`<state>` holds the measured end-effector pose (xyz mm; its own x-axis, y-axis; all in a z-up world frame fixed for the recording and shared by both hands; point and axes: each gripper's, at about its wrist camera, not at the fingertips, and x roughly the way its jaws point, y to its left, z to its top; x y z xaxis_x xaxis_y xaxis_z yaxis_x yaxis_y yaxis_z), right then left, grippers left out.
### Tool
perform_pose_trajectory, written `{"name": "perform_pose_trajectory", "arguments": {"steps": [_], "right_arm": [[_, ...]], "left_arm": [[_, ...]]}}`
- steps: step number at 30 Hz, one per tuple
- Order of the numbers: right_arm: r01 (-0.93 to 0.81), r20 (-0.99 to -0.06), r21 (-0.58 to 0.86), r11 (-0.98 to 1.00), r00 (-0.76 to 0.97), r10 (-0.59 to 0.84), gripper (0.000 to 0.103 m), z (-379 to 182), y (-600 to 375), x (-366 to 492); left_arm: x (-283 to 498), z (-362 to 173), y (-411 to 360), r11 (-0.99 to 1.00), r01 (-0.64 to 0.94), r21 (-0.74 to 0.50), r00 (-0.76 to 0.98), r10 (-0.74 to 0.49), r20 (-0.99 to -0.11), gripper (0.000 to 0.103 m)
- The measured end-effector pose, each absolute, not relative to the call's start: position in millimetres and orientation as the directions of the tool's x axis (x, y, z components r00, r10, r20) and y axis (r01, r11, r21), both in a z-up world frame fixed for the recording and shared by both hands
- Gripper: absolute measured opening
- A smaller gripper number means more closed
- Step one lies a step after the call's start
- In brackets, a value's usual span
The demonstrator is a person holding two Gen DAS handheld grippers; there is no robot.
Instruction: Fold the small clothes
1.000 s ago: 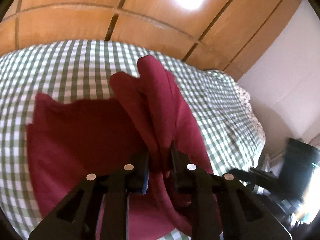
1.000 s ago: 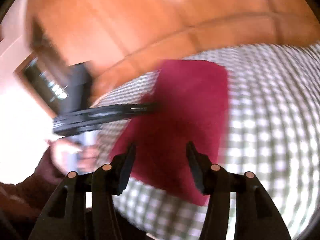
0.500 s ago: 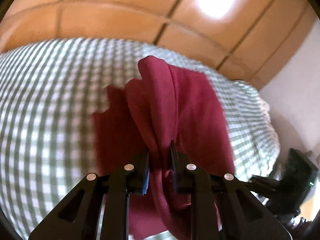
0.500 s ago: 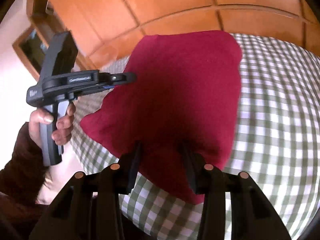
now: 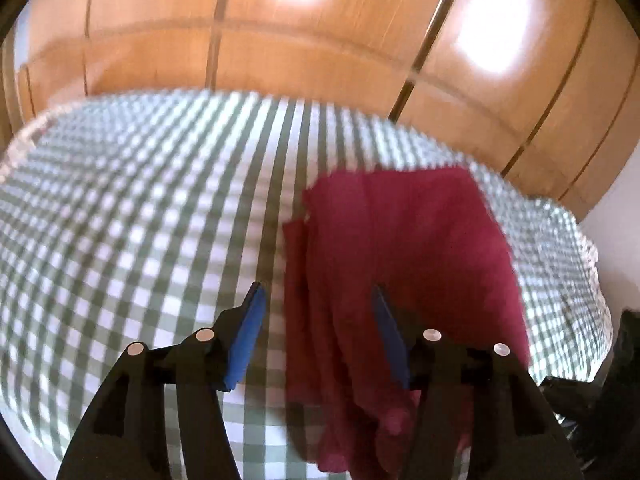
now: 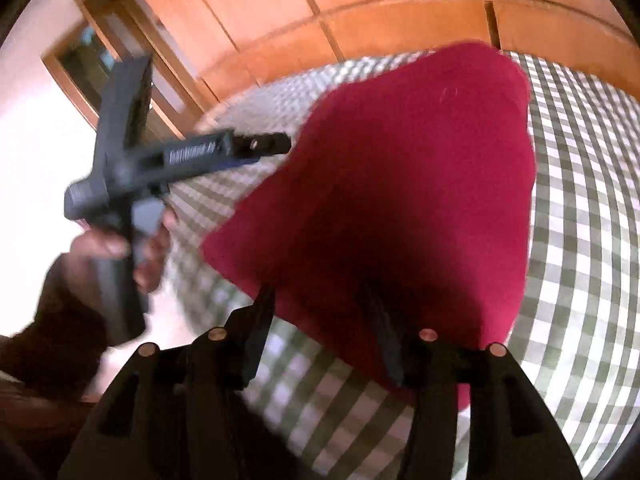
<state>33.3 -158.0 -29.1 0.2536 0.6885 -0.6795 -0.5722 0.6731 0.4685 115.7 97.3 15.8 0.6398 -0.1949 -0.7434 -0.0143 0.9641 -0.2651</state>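
1. Your left gripper (image 5: 318,304) stands with its jaws well apart; they have just been opening, and nothing is pinched between the blue pads (image 5: 246,336). The red cloth's near left edge shows in the gap, lying loose on the surface below, and neither pad presses on it.
2. Your right gripper (image 6: 320,312) has its jaws about half apart, and they too have just been opening. Its left finger (image 6: 260,320) sits at the cloth's near edge and its right finger lies over the red fabric, in shadow; the near edge lies between them, and you grip nothing.
3. Your task piece, the red cloth (image 6: 400,184), lies folded on the green-and-white checked tablecloth (image 5: 140,220). In the left wrist view it sits toward the table's right side, with its far corner close to the table's far right edge and several soft pleats running along its left side toward you.
4. In the right wrist view your left hand (image 6: 120,248), in a dark sleeve, holds the other gripper's handle beyond the table's left edge, with its tip just beside the cloth's left side; both are blurred.
5. Behind the table stand orange-brown wooden panels (image 5: 320,52).
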Motion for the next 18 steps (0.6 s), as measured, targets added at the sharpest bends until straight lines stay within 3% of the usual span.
{"name": "perform_pose_trajectory", "arguments": {"steps": [7, 10, 13, 14, 18], "right_arm": [[-0.434, -0.656, 0.466, 0.771, 0.415, 0.631, 0.050, -5.6, -181.4, 100.5], [-0.411, -0.668, 0.460, 0.787, 0.424, 0.612, 0.050, -7.9, -163.2, 136.7], [-0.368, -0.695, 0.473, 0.801, 0.403, 0.595, 0.050, -20.0, -145.3, 175.7], [-0.351, -0.703, 0.488, 0.799, 0.384, 0.598, 0.051, -23.5, -145.1, 189.7], [-0.274, -0.782, 0.442, 0.854, 0.349, 0.516, 0.052, -63.8, -120.4, 225.3]], "left_arm": [[105.4, 40.6, 59.5, 0.956, 0.143, -0.255, 0.713, -0.278, -0.644, 0.054], [115.7, 27.9, 41.9, 0.961, 0.169, -0.220, 0.677, -0.276, -0.683, 0.054], [128.8, -4.6, 42.2, 0.966, 0.131, -0.223, 0.600, -0.257, -0.757, 0.042], [130.9, -13.7, 45.6, 0.968, 0.117, -0.223, 0.582, -0.249, -0.774, 0.033], [126.2, -33.2, 52.1, 0.972, 0.107, -0.208, 0.577, -0.231, -0.783, 0.030]]}}
